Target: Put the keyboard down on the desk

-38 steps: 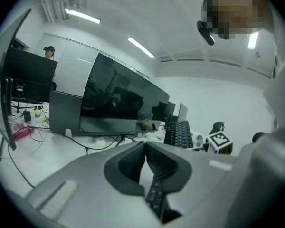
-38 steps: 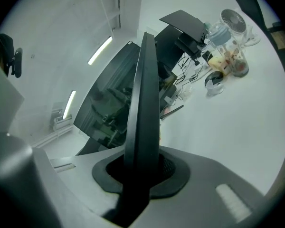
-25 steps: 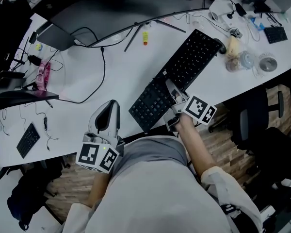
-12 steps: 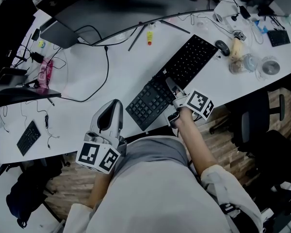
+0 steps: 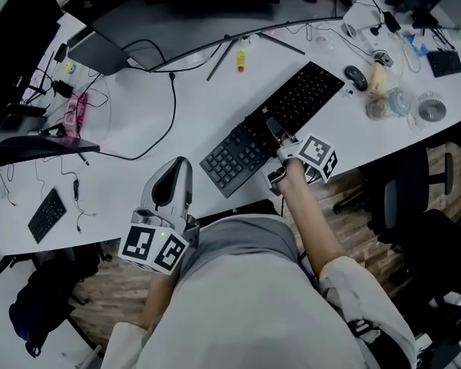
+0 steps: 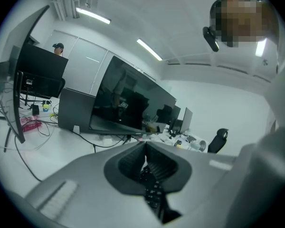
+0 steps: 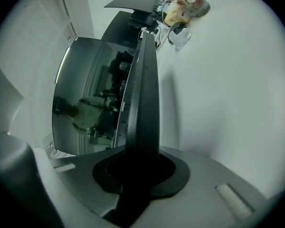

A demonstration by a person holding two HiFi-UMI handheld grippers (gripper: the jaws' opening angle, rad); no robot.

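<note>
The keyboard (image 5: 280, 121) lay slantwise near the desk's (image 5: 123, 198) front edge, right of centre, its near side pinched by your right gripper (image 5: 275, 133). You'd best have laid it flat before releasing. Your left gripper (image 5: 175, 177) sat closed, empty, by the front edge. Only the right gripper view showed the pinch; the head view, the keyboard's whole length.

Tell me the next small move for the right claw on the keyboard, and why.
Probably ease the right claw down a little. It is clamped on the near edge of the keyboard, and the right gripper view shows a shadowed gap between keyboard and desk, so that edge seems not yet flat.
</note>
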